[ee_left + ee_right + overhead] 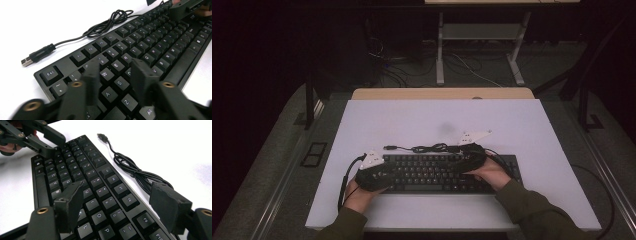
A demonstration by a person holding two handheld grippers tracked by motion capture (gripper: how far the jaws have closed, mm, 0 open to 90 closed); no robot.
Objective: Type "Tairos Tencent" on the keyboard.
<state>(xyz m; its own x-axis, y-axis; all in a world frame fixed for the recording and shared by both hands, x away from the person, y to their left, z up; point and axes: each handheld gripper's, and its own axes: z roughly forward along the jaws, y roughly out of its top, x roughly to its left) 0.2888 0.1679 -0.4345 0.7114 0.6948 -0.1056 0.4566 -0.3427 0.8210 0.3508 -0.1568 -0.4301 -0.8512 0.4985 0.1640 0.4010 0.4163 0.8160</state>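
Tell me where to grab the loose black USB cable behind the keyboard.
Probably best at the bundled coil of the black USB cable, coming from above with jaws across the strands. The bundle stands thicker than the single flat run to the plug, and white table lies bare around it.

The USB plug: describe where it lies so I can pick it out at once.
On the white table top, find the black keyboard near the front edge. Just behind its back edge a black cable lies bunched up. Follow it left to its loose end: the USB plug, black with a silver metal tip, lying unplugged on the table.
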